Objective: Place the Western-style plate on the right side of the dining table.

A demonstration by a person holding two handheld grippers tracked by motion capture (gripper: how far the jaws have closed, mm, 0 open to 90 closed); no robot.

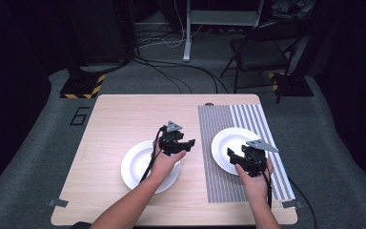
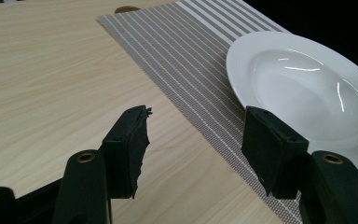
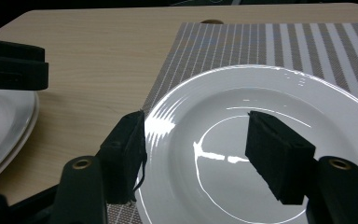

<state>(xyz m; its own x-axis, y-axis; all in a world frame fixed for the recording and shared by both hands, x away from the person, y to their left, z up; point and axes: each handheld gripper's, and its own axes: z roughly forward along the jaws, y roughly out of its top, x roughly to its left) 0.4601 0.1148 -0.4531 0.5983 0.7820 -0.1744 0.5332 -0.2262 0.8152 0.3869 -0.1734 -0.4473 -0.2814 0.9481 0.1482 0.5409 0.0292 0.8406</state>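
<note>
**A:** What does the right gripper (image 1: pixel 238 156) need here?

**B:** Its jaws stand apart and empty over the near rim of the white plate (image 3: pixel 279 140) on the striped placemat (image 1: pixel 228 119), which covers the table's right side. I'd lower them so one pad goes under the lip and one above, then close gently; glazed china is slick, so a shallow bite could slip.

**A:** And the left gripper (image 1: pixel 183 145)?

**B:** Also spread wide, holding nothing, hovering by the right rim of the stacked plates (image 1: pixel 136 167) near the table's front edge on bare wood (image 1: pixel 119 119).

**A:** Surfaces?

**B:** The plates are round and glossy with a shallow well; the mat is woven and ribbed; the tabletop is pale, smooth woodgrain.
</note>
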